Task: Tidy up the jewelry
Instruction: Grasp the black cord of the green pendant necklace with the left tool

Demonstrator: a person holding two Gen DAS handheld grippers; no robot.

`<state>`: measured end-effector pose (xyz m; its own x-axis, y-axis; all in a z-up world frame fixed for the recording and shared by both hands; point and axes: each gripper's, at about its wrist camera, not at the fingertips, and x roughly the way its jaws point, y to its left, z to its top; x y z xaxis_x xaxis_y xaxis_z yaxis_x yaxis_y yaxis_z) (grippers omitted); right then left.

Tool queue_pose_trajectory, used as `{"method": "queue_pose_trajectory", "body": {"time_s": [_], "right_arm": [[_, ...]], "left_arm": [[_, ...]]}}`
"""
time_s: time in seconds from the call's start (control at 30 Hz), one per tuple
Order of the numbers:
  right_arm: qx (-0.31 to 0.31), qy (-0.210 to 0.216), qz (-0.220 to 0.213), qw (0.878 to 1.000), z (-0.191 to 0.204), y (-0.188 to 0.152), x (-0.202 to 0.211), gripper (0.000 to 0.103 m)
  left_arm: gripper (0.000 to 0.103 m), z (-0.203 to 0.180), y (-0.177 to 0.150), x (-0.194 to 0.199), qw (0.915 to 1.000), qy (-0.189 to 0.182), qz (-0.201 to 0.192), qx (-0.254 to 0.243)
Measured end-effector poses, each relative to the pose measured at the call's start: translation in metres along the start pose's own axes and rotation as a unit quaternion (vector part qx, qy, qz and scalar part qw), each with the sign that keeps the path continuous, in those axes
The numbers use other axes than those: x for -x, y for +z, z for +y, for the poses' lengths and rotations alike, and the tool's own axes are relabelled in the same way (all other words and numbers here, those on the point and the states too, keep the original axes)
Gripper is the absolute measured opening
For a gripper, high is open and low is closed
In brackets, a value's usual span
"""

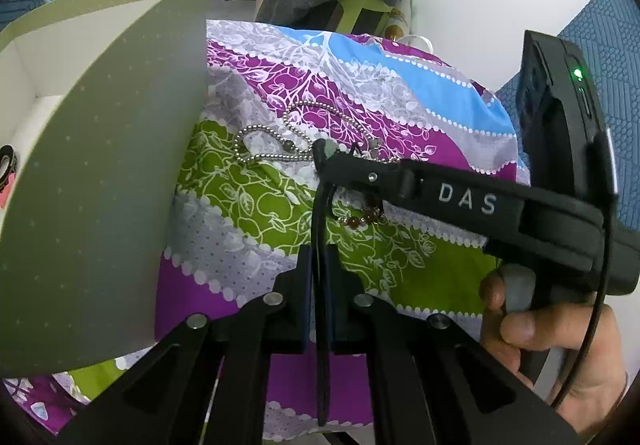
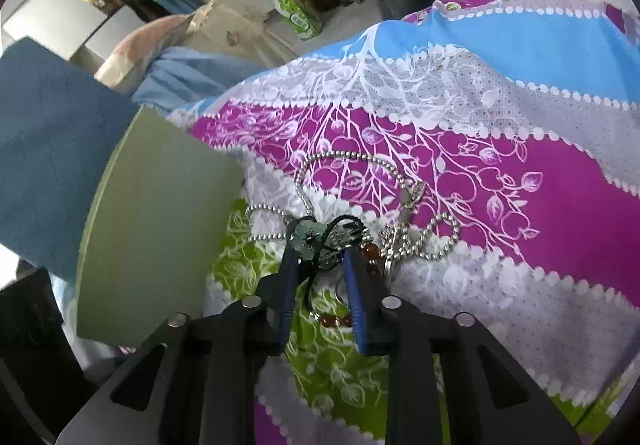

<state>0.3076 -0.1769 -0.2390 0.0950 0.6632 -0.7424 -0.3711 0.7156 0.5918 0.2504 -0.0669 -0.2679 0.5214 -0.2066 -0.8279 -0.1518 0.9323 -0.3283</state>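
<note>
A heap of jewelry lies on the patterned cloth (image 1: 248, 205): a silver ball chain (image 1: 280, 141) (image 2: 344, 161), a black cord with a pale green flower pendant (image 2: 306, 237), and a red bead bracelet (image 1: 362, 219) (image 2: 370, 251). My left gripper (image 1: 319, 257) is shut on the black cord (image 1: 320, 229), which runs up to the pendant. My right gripper (image 2: 320, 249) (image 1: 320, 151) is partly open with its fingertips around the flower pendant and cord loop. The green box (image 1: 120, 149) (image 2: 156, 213) stands open at the left.
Inside the box a dark item shows at its floor (image 1: 6, 165). A blue quilted cushion (image 2: 44, 153) lies over the box's far side. Clothes, a green chair (image 1: 360, 9) and cartons stand beyond the table. A hand (image 1: 532, 333) holds the right gripper.
</note>
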Motion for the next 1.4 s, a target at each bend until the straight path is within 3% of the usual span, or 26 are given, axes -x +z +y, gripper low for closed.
{"method": "queue_pose_trajectory", "body": {"time_s": [0.07,0.63,0.87,1.0,1.17,1.4], "right_arm": [[0.002,-0.001,-0.004,1.000,0.002,0.000,0.002,0.005],[0.016,-0.018,-0.068,0.997,0.014,-0.016,0.060,0.004],[0.021,-0.093,-0.088,0.991,0.032,-0.029,0.092,0.004],[0.005,-0.102,-0.093,0.990,0.032,-0.042,0.100,0.004],[-0.013,-0.134,-0.066,0.989,0.019,-0.058,0.088,0.004],[-0.022,-0.118,-0.047,0.992,-0.005,-0.056,0.075,0.005]], "left_arm": [[0.005,0.001,0.001,0.000,1.0000,-0.003,0.000,0.005],[0.004,-0.012,0.016,0.016,0.9996,-0.018,-0.023,-0.002],[0.004,-0.013,0.023,0.029,0.9995,-0.023,-0.021,-0.006],[0.004,-0.014,0.025,0.039,0.9993,-0.030,-0.020,-0.012],[0.004,-0.011,0.014,0.037,0.9991,-0.032,0.003,-0.028],[0.004,-0.010,-0.007,0.010,0.9969,-0.044,0.052,-0.038]]}}
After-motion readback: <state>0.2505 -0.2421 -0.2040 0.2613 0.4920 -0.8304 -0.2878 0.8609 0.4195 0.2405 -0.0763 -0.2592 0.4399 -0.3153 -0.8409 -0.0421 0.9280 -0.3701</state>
